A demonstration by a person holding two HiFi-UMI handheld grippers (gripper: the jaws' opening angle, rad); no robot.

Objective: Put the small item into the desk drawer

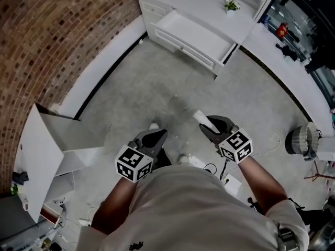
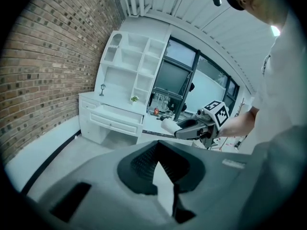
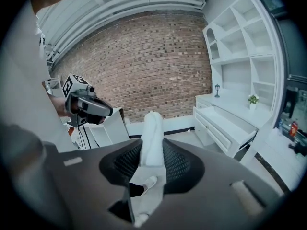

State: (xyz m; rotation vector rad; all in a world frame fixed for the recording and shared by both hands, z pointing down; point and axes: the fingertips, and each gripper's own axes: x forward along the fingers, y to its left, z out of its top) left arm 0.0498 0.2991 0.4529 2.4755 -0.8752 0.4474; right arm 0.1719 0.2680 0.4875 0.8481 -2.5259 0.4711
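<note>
The left gripper (image 1: 159,135) has its 2 jaws together at the tips. Its own view shows only a thin wedge of floor (image 1: 157,82) behind them and no object there. The person's shirt (image 1: 188,208) covers its handle in the head view, and 1 shoe (image 1: 153,125) is only partly seen beside it.

To its right, the right gripper (image 1: 207,125) is clamped on the small item (image 3: 152,133), held in the air over the floor and well apart from the desk (image 1: 209,4). The item is white, long and round like a roll, with a soft and slightly wrinkled surface. Its upper end sticks out past the jaws, the lower part is pressed between the dark ribbed pads (image 3: 175,164), and I cannot tell what it is made of.

Further right, the drawer (image 3: 229,124) of the white desk is pulled open. A small plant (image 3: 253,98) stands on the desk top. The upper shelves (image 3: 240,42) are cut off by the edge of the view.
</note>
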